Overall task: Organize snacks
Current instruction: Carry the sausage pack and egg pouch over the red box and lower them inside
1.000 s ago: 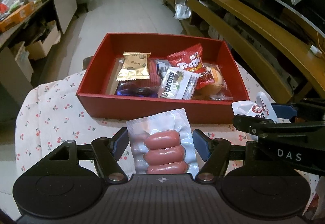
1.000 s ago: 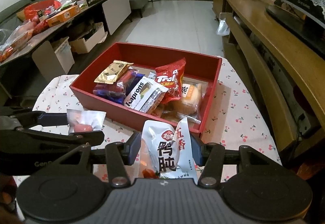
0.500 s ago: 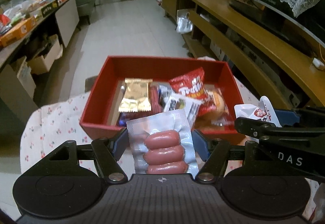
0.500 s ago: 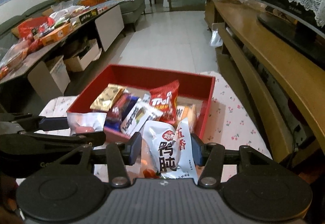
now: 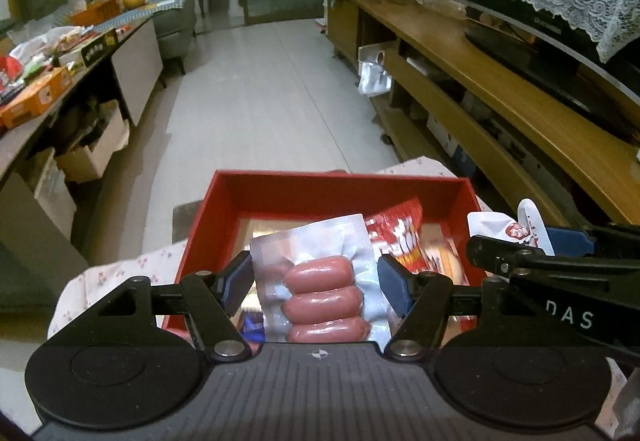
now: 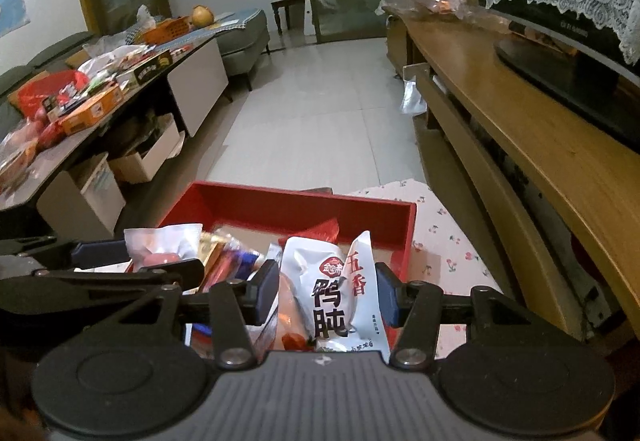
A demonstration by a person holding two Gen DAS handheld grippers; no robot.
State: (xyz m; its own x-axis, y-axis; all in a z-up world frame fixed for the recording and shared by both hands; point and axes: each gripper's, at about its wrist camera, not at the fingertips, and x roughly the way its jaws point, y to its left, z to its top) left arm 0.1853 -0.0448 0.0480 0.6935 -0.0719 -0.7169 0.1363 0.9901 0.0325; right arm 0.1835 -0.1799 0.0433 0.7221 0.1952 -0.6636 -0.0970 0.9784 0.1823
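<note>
My left gripper [image 5: 316, 277] is shut on a clear vacuum pack of pink sausages [image 5: 324, 293] and holds it over the near side of the red box [image 5: 340, 189]. My right gripper [image 6: 326, 293] is shut on a white snack pouch with Chinese lettering [image 6: 332, 293] and holds it over the same red box [image 6: 288, 201]. Inside the box lie a red snack bag [image 5: 400, 233] and other packets, mostly hidden by the held packs. The right gripper with its pouch shows at the right of the left wrist view [image 5: 520, 237].
The box stands on a table with a cherry-print cloth [image 6: 448, 241]. A long wooden TV bench [image 5: 500, 101] runs along the right. A cluttered counter [image 6: 100, 89] with boxes stands at the left. Tiled floor [image 5: 260, 93] lies beyond the table.
Both grippers have lifted and moved forward with their packs, from in front of the box to over it. The view has tilted up toward the room.
</note>
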